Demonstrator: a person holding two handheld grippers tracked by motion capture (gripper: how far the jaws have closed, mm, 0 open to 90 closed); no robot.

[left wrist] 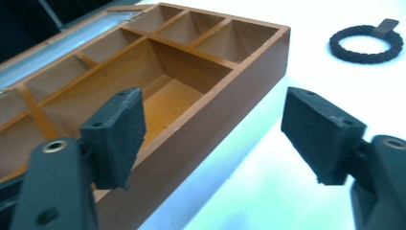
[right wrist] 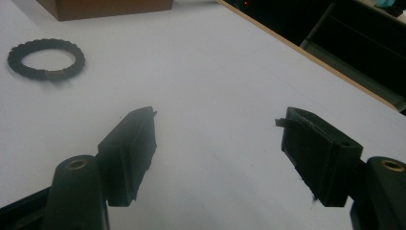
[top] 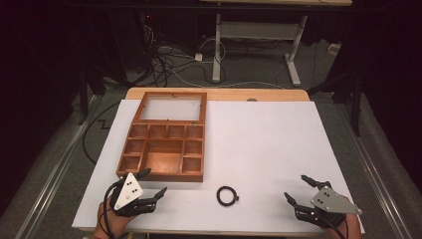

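I read this as barely begun: the black ring [top: 227, 195] lies on the white table [top: 278, 149], between my grippers and just clear of the wooden box [top: 164, 144] — its compartments empty, lid open. Left gripper [top: 155, 185] and right gripper [top: 297, 188] both gape wide, holding nothing. Still ahead (my guess): pick up the ring, drop it in a compartment. Only the box's near wall intervenes.

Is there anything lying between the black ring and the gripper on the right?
No. In the high view, just bare white table separates the black ring from the right gripper.
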